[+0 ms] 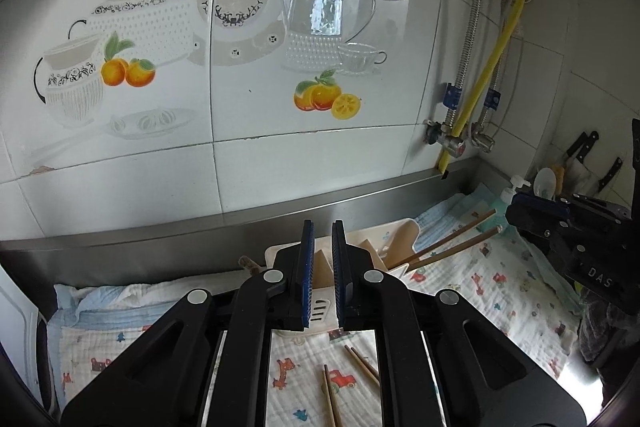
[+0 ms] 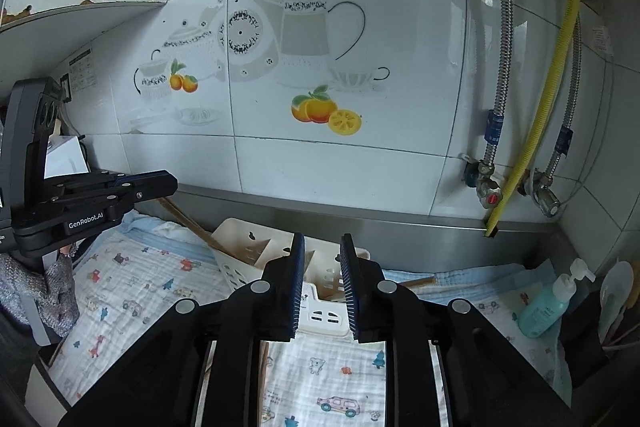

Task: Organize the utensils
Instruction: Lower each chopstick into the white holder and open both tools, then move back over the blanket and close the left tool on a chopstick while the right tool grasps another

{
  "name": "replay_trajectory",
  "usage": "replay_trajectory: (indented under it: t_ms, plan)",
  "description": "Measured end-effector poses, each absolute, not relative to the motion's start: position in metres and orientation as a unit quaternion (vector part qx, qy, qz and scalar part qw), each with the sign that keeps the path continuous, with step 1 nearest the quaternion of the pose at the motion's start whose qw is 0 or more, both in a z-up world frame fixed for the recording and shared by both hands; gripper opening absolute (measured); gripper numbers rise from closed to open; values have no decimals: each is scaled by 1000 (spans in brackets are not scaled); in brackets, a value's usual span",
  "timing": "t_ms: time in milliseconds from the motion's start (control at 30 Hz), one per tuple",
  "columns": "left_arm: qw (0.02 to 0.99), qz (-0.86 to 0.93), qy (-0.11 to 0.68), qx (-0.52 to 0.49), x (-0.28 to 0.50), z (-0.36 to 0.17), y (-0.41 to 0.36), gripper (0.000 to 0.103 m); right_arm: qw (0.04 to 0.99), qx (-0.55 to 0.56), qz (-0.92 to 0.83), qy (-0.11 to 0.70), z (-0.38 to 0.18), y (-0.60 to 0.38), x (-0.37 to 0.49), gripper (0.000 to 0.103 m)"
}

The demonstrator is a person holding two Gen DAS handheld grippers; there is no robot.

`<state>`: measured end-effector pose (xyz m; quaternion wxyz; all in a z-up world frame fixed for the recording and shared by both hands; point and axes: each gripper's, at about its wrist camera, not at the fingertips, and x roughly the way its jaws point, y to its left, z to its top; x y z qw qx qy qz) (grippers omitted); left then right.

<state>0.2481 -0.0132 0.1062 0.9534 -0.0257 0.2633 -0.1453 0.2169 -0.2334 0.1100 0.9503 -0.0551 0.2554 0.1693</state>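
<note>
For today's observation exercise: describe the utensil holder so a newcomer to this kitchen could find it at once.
Start at the tiled wall painted with teapots and oranges, then drop to the steel counter ledge and the cartoon-print cloth below it. The utensil holder lies on that cloth: the only cream plastic caddy with slotted sides, chopsticks poking out.

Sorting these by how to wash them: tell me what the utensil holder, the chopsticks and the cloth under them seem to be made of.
Utensil holder: looks like cream plastic with a smooth matte finish; moulded slots and keyhole cutouts suggest it.
Chopsticks: probably wood or bamboo; thin brown, dull sticks, though grain is too small to tell.
Cloth: seemingly soft woven cotton, like muslin; crinkled, quilted texture with printed cartoon cars.
</note>
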Motion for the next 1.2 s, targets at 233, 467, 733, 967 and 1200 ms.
replay_trajectory:
  t_ms: [233, 467, 733, 967, 1200]
  plan:
    - [953, -155, 257, -30, 203, 98, -8, 9, 952, -50, 182, 241, 94, -230, 170, 27]
    - [949, -149, 276, -29, 159, 63, -1, 9, 947, -44, 184, 258, 53, -227, 128, 28]
    - [936, -143, 317, -55, 123, 10, 14, 25, 933, -31, 174, 312, -12, -230, 99, 28]
    - [921, -139, 359, -64, 104, -34, 19, 25, 918, -40, 170, 355, -63, -224, 85, 28]
    - [907, -134, 391, -77, 94, -65, 22, 25, 906, -28, 178, 384, -95, -217, 86, 27]
